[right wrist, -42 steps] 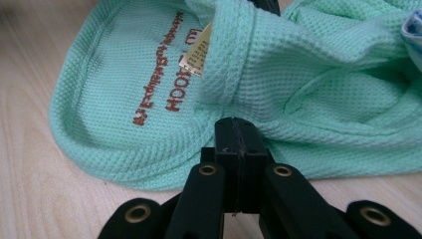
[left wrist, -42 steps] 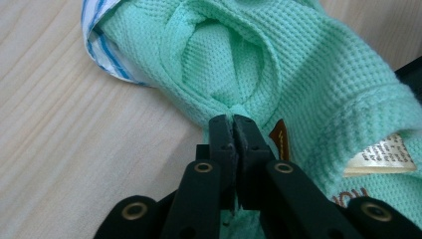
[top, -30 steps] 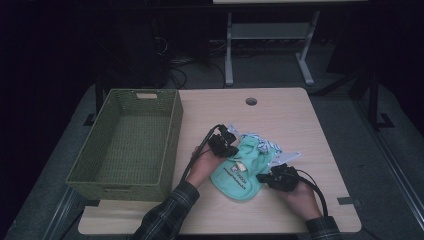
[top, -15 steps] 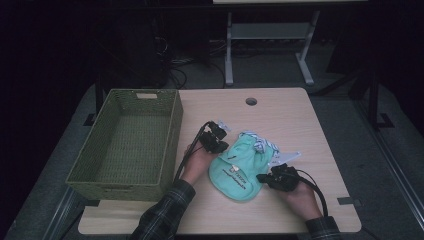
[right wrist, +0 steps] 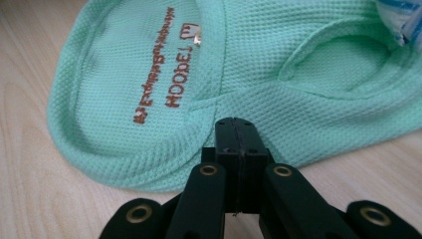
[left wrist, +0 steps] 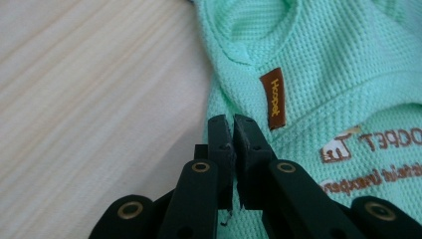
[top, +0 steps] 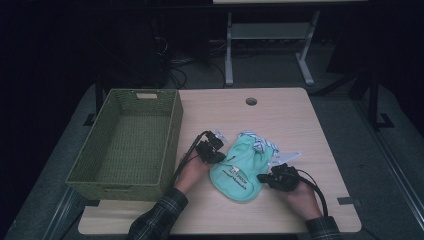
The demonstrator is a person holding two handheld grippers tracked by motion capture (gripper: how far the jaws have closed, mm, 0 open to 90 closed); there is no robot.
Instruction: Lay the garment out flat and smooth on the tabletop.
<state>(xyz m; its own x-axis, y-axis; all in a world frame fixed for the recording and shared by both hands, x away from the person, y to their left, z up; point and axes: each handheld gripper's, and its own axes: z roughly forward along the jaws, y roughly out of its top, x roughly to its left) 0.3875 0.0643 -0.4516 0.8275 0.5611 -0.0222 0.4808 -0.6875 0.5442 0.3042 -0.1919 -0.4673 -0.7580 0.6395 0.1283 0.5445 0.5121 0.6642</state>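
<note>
I have a small mint green pet shirt [top: 243,165] lying flat on the tabletop [top: 280,115], near my edge, just right of the green woven basket [top: 127,142]. The shirt's long way runs from its round hem by me to its neck end farther off.

My left gripper [top: 214,153] sits at the shirt's left edge. In the left gripper view, its jaws are almost pressed together, with just a thin slit, and the tips [left wrist: 234,127] rest on the cloth edge beside the little brown label [left wrist: 273,98]. It looks like they pinch the edge, but I am not sure.

My right gripper [top: 266,177] sits at the shirt's right edge. Its jaws are pressed tight, and I think a fold of the shirt [right wrist: 239,64] is pinched there.

The basket lies to the left, so my left hand is nearer to it. I think lifting the shirt and carrying it left comes next.
</note>
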